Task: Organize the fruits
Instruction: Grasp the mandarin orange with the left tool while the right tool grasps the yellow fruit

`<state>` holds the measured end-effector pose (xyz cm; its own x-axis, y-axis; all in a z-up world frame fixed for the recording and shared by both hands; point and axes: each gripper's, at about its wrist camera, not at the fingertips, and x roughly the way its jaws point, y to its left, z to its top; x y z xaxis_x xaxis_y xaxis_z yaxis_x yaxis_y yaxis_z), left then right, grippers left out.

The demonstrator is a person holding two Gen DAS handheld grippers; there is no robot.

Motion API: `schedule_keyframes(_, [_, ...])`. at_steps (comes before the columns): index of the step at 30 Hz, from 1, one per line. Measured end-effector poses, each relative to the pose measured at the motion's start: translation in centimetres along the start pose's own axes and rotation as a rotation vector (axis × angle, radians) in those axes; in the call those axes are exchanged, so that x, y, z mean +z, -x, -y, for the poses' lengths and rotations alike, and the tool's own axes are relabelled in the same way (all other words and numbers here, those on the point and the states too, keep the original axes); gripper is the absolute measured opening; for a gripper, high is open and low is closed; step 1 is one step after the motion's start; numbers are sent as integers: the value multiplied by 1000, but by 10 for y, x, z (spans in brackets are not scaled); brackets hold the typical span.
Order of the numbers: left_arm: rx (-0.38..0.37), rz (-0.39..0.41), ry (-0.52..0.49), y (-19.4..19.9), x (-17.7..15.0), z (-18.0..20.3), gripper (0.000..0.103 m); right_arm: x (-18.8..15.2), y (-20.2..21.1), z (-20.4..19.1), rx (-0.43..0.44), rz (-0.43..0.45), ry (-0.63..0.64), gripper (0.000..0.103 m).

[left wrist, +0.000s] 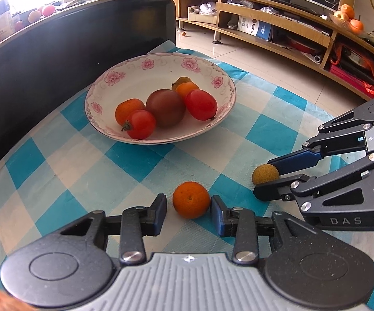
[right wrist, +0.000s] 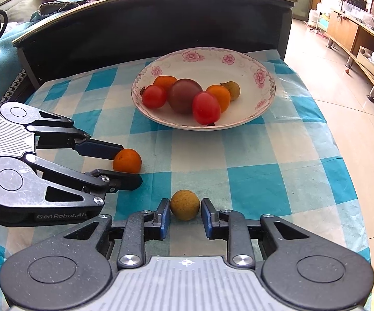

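Observation:
A small orange (left wrist: pixel 191 199) lies on the checked cloth between the fingers of my open left gripper (left wrist: pixel 188 211); small gaps show on both sides. It also shows in the right wrist view (right wrist: pixel 127 160) with the left gripper (right wrist: pixel 128 163) around it. A tan round fruit (right wrist: pixel 185 204) lies between the fingers of my open right gripper (right wrist: pixel 185 216), close to the left pad. It also shows in the left wrist view (left wrist: pixel 265 174) with the right gripper (left wrist: pixel 264 178). A flowered white plate (left wrist: pixel 124 77) (right wrist: pixel 246 59) holds several tomatoes and oranges.
A dark cabinet wall (left wrist: pixel 57 51) stands right behind the plate. The table's right edge (right wrist: pixel 342 155) drops to a tiled floor. A wooden TV stand (left wrist: pixel 277 26) lies beyond, with fruit on its top.

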<state>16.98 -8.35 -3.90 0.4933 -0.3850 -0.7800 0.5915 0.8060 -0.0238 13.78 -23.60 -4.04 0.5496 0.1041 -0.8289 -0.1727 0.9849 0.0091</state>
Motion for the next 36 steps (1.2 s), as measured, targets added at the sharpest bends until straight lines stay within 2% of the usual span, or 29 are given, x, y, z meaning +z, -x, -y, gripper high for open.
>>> schedule_keyframes(3, [1, -3, 6, 0, 1, 0, 45, 1, 0, -1, -6, -7, 4, 21])
schedule_keyframes(7, [-4, -8, -4, 0, 1, 2, 39, 1, -1, -3, -14, -15, 18, 19])
schedule_keyframes(13, [-6, -20, 8, 0, 3, 2, 38, 3, 0, -5, -20, -28, 26, 18])
schedule_keyframes(36, [41, 23, 45, 16, 25, -6, 38, 29, 12, -5, -14, 53, -31, 19])
